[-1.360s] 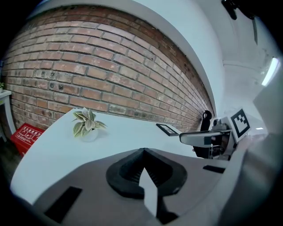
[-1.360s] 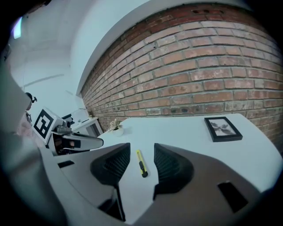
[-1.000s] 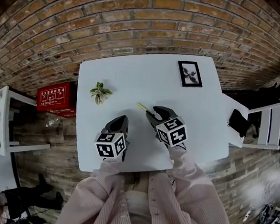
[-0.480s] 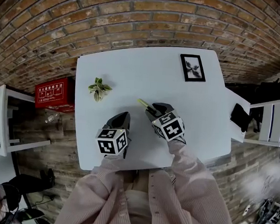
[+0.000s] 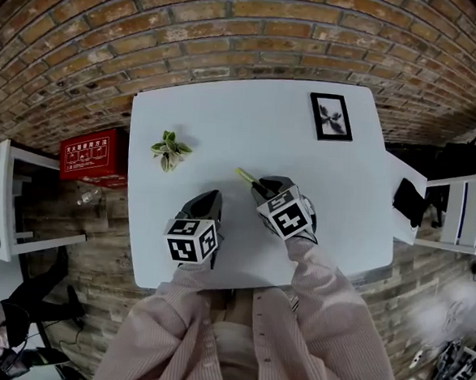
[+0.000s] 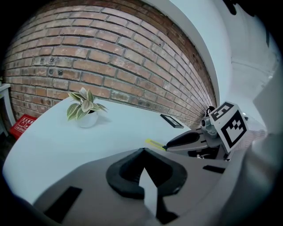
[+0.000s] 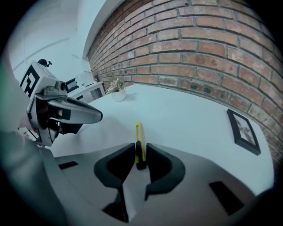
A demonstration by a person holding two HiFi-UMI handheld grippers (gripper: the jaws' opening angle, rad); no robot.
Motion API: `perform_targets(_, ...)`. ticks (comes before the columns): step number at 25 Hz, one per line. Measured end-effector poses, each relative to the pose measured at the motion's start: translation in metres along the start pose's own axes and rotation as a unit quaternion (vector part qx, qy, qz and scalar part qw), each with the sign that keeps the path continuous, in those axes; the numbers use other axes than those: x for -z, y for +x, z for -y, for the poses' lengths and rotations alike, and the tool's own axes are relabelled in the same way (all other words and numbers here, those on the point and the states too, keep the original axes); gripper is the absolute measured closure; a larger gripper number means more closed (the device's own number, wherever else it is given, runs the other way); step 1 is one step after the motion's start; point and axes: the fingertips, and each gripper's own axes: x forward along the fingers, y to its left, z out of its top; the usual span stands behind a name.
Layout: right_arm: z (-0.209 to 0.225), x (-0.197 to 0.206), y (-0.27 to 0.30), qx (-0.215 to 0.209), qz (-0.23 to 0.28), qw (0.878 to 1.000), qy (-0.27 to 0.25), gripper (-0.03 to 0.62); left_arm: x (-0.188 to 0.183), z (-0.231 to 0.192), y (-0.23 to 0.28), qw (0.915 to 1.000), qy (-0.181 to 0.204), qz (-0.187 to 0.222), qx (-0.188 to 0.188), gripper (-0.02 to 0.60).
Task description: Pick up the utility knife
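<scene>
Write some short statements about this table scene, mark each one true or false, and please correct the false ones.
1. The utility knife lies on the white table, between the jaws of the right tongs. True; the jaws are closing on it.
2. The left tongs hold the potted plant. False: the left tongs are shut and empty, and the potted plant stands apart, near the table's left edge.
3. A framed picture lies flat near the table's far right corner. True.
4. The red box stands on the table. False: it stands off the table, beyond its left edge.
</scene>
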Motion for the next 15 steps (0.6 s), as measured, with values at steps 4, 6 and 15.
perform_targets(4, 0.0011, 0.0017, -0.0001, 0.002, -0.011, 1.0, -0.009, 0.529, 0.0006, -0.0003, -0.0008, 1.0, 0.002, 0.0, -0.001, 0.59)
perform_targets(6, 0.0013, 0.0016, 0.0004, 0.003, -0.012, 1.0, -0.015, 0.53, 0.0003, 0.0003, -0.0012, 1.0, 0.003, 0.001, -0.001, 0.589)
perform_targets(15, -0.0003, -0.0057, -0.006, 0.01, 0.033, 0.999, 0.023, 0.535, -0.0061, 0.0097, -0.0075, 0.9989, 0.038, 0.02, 0.015, 0.589)
